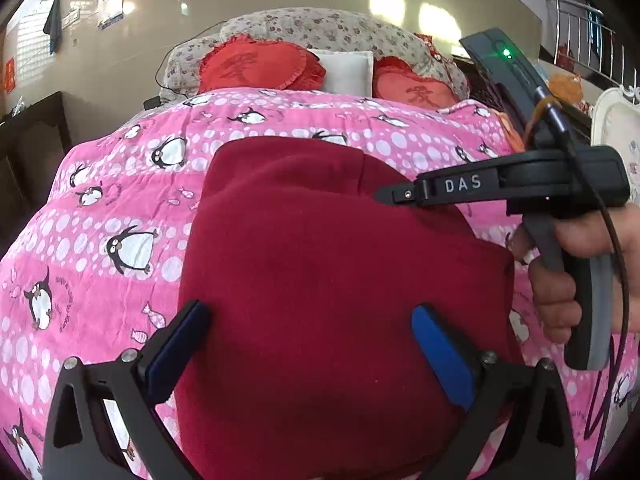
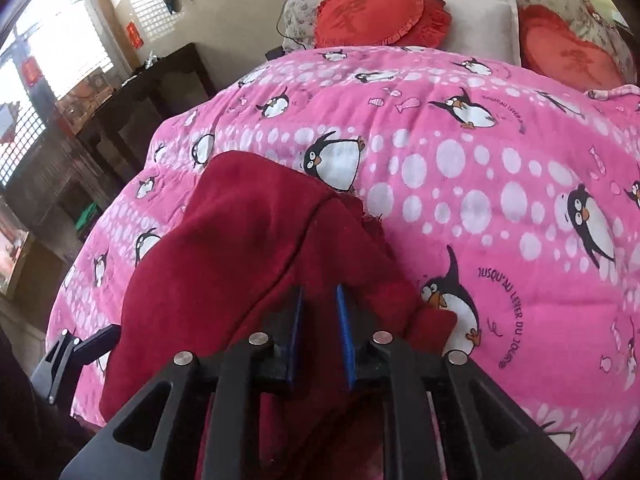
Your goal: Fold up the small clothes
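Note:
A dark red fleece garment lies folded on the pink penguin quilt. My left gripper is open, its blue pads spread wide just above the garment's near part. My right gripper shows from the side in the left wrist view, over the garment's right edge, held by a hand. In the right wrist view the right gripper has its blue pads close together with a fold of the red garment between them, lifted off the quilt.
Two red heart cushions, a white pillow and a floral bolster lie at the head of the bed. A dark wooden cabinet stands to the left. A cable hangs from the right gripper.

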